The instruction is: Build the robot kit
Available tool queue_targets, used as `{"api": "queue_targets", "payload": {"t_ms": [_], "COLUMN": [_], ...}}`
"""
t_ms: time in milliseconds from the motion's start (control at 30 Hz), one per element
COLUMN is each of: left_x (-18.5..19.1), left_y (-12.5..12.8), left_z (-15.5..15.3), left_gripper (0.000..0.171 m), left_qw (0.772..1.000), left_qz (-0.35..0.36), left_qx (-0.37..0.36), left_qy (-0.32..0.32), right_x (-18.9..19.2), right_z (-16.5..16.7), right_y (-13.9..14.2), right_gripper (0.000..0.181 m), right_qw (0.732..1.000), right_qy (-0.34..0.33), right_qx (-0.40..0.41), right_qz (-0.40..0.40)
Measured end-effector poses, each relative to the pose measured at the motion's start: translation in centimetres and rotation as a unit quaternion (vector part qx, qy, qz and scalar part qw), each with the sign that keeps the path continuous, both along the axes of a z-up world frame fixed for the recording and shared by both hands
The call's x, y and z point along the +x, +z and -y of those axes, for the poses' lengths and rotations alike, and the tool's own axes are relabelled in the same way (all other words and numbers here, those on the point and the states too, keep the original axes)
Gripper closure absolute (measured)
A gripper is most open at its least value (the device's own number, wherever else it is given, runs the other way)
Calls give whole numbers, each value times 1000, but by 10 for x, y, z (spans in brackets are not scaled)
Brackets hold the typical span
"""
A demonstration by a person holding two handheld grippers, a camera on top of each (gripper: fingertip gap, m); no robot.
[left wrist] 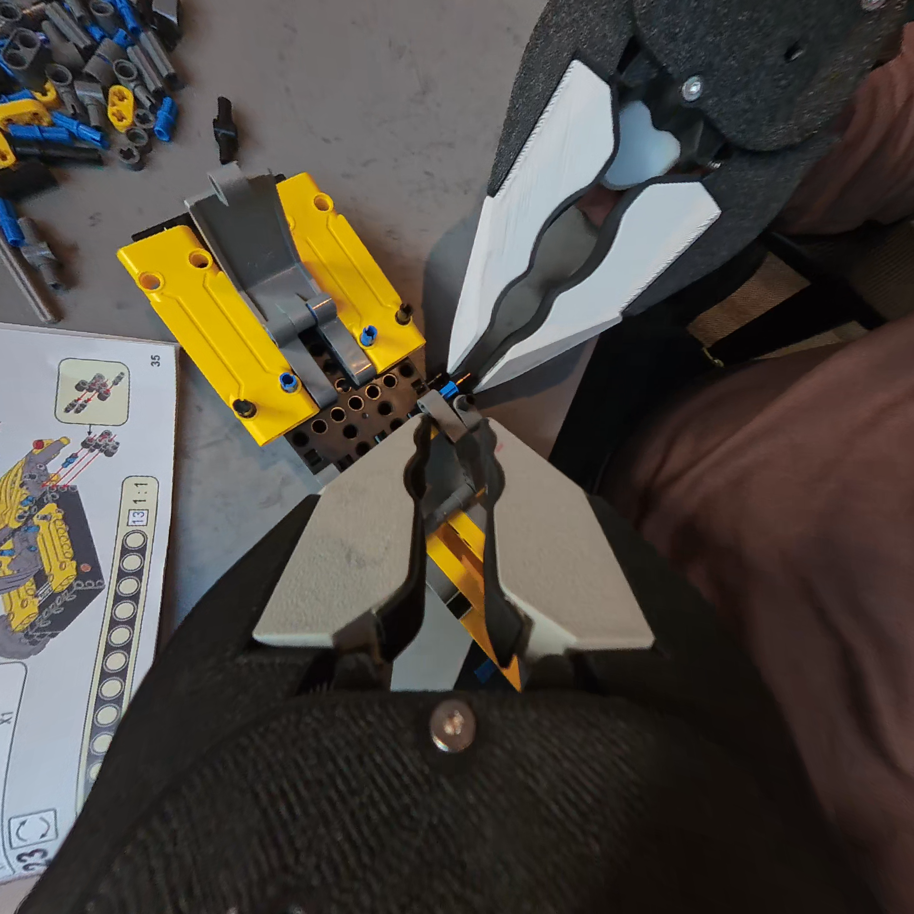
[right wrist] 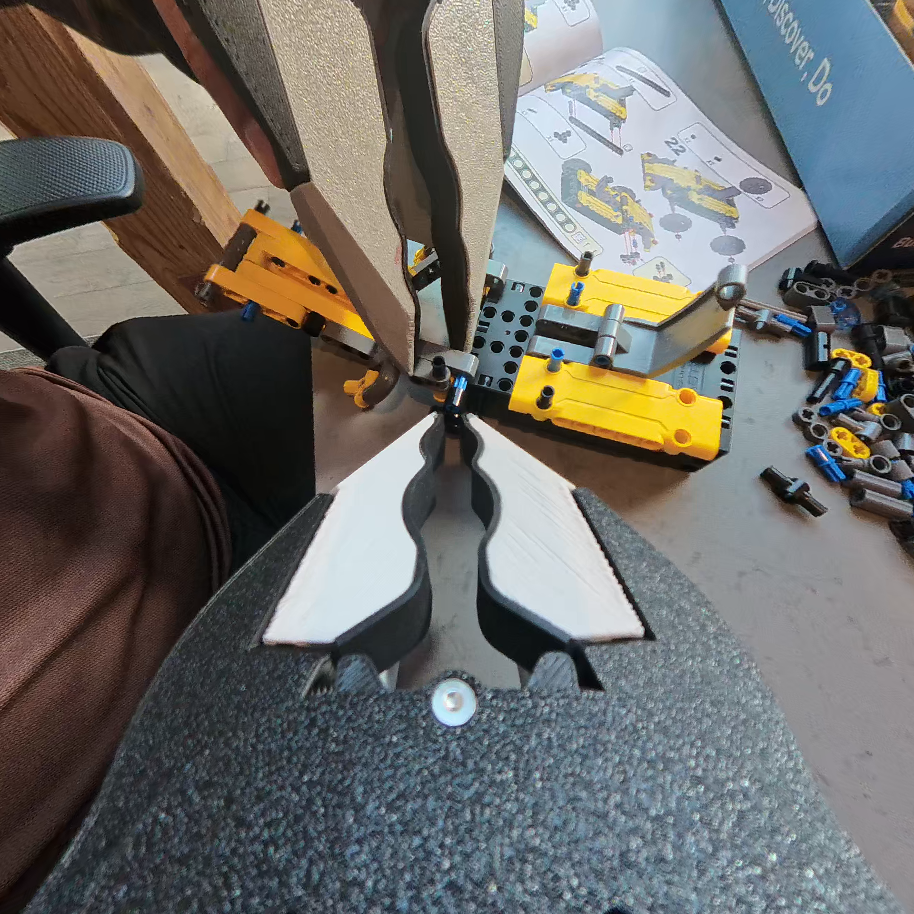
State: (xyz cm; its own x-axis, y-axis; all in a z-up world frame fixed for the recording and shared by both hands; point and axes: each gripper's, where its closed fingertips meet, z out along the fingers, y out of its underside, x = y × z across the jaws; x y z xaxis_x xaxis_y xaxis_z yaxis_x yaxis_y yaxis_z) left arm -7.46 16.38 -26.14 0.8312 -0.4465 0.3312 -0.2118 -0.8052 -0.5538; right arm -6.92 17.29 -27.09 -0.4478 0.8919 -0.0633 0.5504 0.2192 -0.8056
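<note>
Grey table [left wrist: 376, 74] strewn with loose pins [left wrist: 74, 84], left hand-held gripper [left wrist: 452, 425] clenched on yellow-grey assembly [left wrist: 452, 499], right hand-held gripper [right wrist: 451, 420] pinching blue-black pin [right wrist: 457, 390], black-yellow model [left wrist: 277, 306] beside

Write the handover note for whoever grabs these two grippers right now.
Left gripper: shut on the yellow-and-grey sub-assembly.
Right gripper: shut on a blue-black pin, whose end meets the sub-assembly's grey connector. Whether the pin is seated cannot be told.
On the table: black base with yellow panels, loose parts pile, open instruction booklet.
</note>
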Motion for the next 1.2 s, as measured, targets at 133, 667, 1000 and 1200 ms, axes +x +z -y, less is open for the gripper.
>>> {"api": "queue_targets", "payload": {"t_ms": [133, 667, 1000, 1200], "left_x": [-1, -2, -2, -3], "left_y": [0, 0, 0, 0], "left_z": [0, 0, -2, -3], "left_gripper": [156, 158, 160, 158], "left_qw": [1000, 1000, 999, 999], "left_qz": [7, 23, 17, 34], "left_qx": [3, 14, 23, 18], "left_qy": [2, -3, -23, -17], "right_x": [0, -2, -4, -5], "right_z": [-1, -3, -4, -7], "right_y": [0, 1, -2, -2], "right_gripper": [179, 179, 179, 179], "right_qw": [1000, 1000, 1000, 999], "right_qy": [-3, -11, -9, -5], "right_qx": [7, 10, 19, 34], "right_qz": [-4, -10, -4, -10]}}
